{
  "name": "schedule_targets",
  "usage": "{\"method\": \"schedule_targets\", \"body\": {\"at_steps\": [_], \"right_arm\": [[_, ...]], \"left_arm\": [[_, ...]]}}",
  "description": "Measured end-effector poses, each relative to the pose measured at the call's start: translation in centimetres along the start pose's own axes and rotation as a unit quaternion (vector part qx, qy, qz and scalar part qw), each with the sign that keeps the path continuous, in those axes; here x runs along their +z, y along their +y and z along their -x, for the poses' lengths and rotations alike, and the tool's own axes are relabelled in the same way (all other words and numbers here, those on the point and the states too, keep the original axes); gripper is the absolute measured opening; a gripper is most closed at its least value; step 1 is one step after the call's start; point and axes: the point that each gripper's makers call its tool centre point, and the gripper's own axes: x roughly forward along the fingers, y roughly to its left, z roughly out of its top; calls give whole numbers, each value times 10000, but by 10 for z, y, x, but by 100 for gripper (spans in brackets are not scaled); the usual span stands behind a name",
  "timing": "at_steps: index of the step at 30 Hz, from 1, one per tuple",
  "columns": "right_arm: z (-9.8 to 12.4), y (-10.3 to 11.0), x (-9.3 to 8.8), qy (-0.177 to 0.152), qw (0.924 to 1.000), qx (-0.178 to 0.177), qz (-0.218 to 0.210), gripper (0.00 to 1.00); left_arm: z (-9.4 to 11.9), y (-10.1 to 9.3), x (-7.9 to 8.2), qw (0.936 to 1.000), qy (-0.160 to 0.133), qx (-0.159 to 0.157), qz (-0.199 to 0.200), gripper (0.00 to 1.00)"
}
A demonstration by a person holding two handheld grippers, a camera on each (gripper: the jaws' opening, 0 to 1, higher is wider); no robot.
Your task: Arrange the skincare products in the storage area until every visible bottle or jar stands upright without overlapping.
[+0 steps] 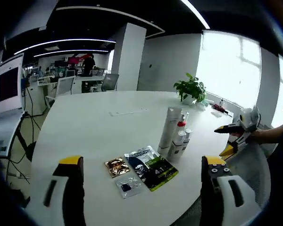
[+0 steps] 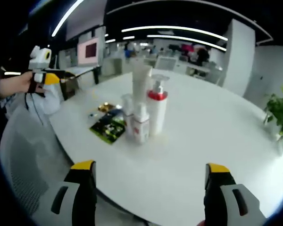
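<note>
Several skincare products stand upright in a tight cluster on the round white table (image 1: 94,136). They are a tall white tube (image 1: 170,126), a pump bottle with a red collar (image 1: 181,123) and small white bottles (image 1: 178,142). The right gripper view has the same tube (image 2: 140,82), pump bottle (image 2: 156,110) and a small bottle (image 2: 140,126). My left gripper (image 1: 141,161) is open at the near table edge, short of them. My right gripper (image 2: 150,166) is open too, well back from the cluster; it also appears in a hand (image 1: 225,140) beyond the table's right edge.
Flat sachets lie beside the bottles: a green-black one (image 1: 153,170), a gold one (image 1: 116,166) and a small clear one (image 1: 127,186). A potted plant (image 1: 191,88) stands at the far edge, and a paper strip (image 1: 127,112) lies mid-table. A mesh chair (image 2: 28,141) stands by the table.
</note>
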Motion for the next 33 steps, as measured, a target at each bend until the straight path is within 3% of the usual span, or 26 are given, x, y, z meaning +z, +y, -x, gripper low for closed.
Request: {"method": "schedule_targets", "body": {"at_steps": [7,13,16,20,24,25,26,29,33], "right_arm": [[5,-4,12,-119,9998,-152,-28,99],[6,-3,22,-184,9995,-236,96,99],[8,-3,34,-372,9990,-243,17,99],[5,-1,36,-416,9987,-276,67,99],[-3,0,27,-299,9988,-288,255,99],[-3,-4,25,-186,9984,-422,315,99],[-2,-4,28,-271,9981,-438,348,99],[-1,-2,30,-345,9980,-388,349,99],[-3,0,28,-288,9980,-354,434,98]], "left_arm": [[17,3,0,9989,-300,286,222,99],[16,0,-18,9981,-348,393,327,99],[17,-3,-27,9980,-309,408,382,99],[19,-2,-14,9975,-429,500,243,99],[19,-3,-5,9954,-714,594,236,99],[21,5,-3,9923,-830,855,335,98],[25,10,2,9899,-954,1005,305,96],[34,22,11,9826,-1315,1261,362,95],[30,24,3,9844,-1145,1202,575,93]]}}
